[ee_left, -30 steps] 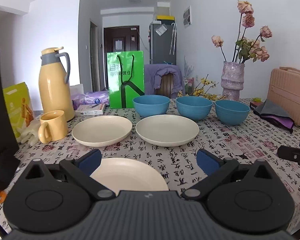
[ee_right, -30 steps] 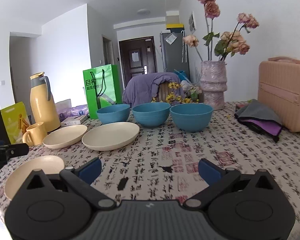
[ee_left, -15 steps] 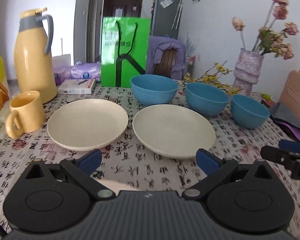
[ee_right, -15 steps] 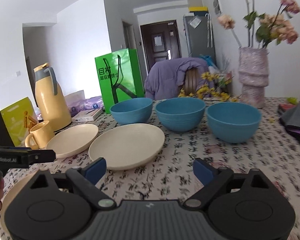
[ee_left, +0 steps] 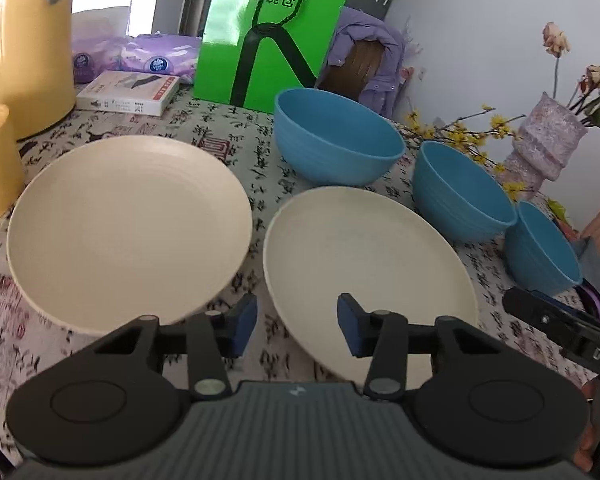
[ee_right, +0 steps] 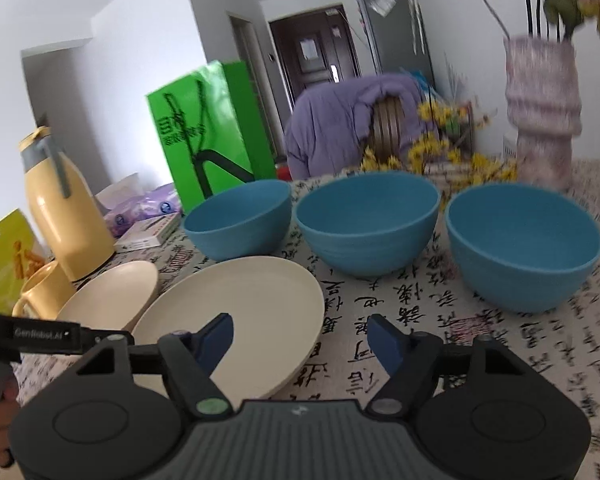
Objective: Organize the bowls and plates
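Two cream plates (ee_left: pixel 128 228) (ee_left: pixel 364 276) are set before three blue bowls (ee_right: pixel 520 244) on the table (ee_right: pixel 440 320), while the left gripper (ee_left: pixel 297 322) and right gripper (ee_right: pixel 300 338), jaws just narrowed yet apart and empty, are held over the near plate edges.

Probably a home dining room: tablecloth (ee_right: pixel 440 320), vase (ee_right: pixel 542 108), entrance door (ee_right: pixel 314 64).

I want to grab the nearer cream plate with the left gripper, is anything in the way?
Nothing visible does. The left gripper is open at the near rim of the cream plate, with only tablecloth between.
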Motion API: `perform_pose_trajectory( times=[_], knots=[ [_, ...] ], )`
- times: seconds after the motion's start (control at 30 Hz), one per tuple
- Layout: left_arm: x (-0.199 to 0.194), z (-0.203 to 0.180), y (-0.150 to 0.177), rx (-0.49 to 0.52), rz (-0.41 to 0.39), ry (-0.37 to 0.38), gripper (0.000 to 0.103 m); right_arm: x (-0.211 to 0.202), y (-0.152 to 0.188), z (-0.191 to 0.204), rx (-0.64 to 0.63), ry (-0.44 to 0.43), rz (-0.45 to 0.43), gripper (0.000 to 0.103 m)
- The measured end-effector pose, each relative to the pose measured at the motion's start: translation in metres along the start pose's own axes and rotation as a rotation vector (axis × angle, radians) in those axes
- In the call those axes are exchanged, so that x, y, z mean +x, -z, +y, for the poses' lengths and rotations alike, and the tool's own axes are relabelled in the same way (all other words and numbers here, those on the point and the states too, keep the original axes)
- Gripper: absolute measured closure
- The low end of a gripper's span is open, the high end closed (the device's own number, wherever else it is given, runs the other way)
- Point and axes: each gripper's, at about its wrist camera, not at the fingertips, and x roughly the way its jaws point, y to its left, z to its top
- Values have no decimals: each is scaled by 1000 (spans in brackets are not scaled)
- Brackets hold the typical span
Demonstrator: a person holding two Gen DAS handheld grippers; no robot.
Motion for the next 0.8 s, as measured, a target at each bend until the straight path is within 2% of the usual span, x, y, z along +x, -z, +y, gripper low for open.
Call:
perform_pose_trajectory(
  times=[0.07, 0.13, 0.33, 0.37, 0.53, 0.6, 0.7, 0.8],
  knots=[
    [6, 0, -4, -1, -3, 0, 60, 17, -2, -5, 24, -7, 33, 39],
    [11, 0, -7, -1, -2, 10, 67, 32, -3, -9, 46, -11, 65, 53],
    [22, -2, -12, 9, -17, -10, 82, 67, -1, -13, 92, -21, 138, 73],
    [23, -2, -13, 12, -18, -18, 83, 70, 0, -12, 91, -18, 142, 74],
    [35, 1, -13, 8, 22, -48, 83, 76, 2, -14, 96, 6, 142, 92],
    [36, -1, -12, 17, 9, -45, 85, 77, 2, -16, 104, 1, 144, 92],
    [35, -4, -12, 26, 3, -62, 96, 75, 1, -16, 94, 21, 141, 93],
    [26, -9, -10, 51, -16, -53, 96, 67, 0, -17, 96, 27, 123, 93]
  ],
)
